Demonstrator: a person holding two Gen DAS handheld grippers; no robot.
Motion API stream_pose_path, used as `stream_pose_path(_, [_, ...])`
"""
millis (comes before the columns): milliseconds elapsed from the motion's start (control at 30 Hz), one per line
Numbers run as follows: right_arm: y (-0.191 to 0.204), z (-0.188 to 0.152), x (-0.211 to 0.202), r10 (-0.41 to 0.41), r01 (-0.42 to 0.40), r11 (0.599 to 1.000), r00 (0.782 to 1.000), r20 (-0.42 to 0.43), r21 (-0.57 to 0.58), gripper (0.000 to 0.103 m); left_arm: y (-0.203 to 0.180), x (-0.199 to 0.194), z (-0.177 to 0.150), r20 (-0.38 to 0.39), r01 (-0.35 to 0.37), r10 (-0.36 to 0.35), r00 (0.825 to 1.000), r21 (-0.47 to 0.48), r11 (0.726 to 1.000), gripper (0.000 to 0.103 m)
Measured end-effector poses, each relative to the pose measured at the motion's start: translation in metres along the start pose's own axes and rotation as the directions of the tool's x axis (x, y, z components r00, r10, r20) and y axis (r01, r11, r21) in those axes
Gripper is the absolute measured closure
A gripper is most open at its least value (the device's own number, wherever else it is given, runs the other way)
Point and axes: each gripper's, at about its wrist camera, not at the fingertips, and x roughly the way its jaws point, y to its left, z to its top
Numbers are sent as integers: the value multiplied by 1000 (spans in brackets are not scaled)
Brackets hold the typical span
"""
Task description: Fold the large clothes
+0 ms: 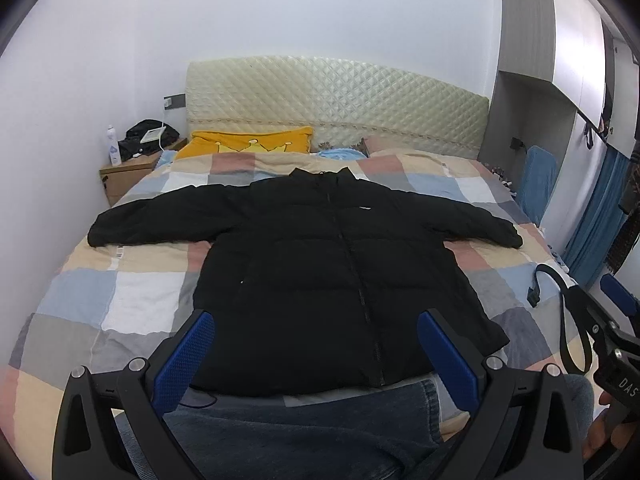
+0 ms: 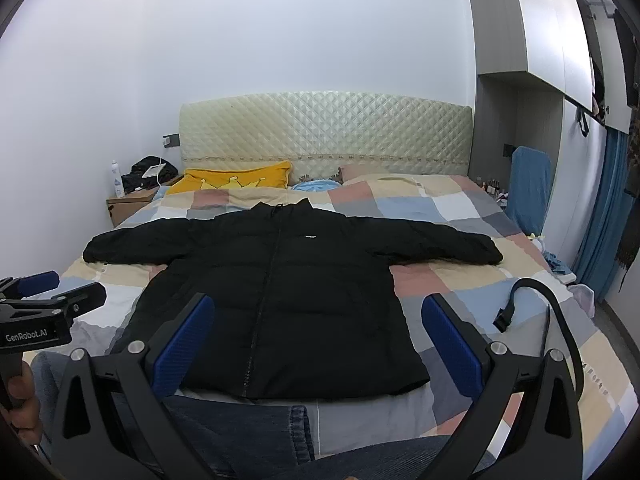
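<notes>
bed (image 1: 100, 300): black jacket (image 1: 320, 272) flat (sleeves spread)

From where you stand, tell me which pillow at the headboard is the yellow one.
The yellow pillow with the crown print, lying on the nightstand side; the pink pillow lies toward the wardrobe side.

Even, soft light — fisheye-bent, dark-vignetted edges.

"GenRobot.AI" in white on the left gripper (image 2: 38, 300) body; "DAS" on the right gripper (image 1: 616, 308) body. Small white chest logo on black jacket (image 2: 280, 296): unreadable.
</notes>
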Motion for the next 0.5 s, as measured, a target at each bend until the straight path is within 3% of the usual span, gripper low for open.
stream_pose_path(500, [-19,-4,37,11,-10,1000,999,-34,29,0,-17,35,11,-17,-28,28,999,9,1000,0])
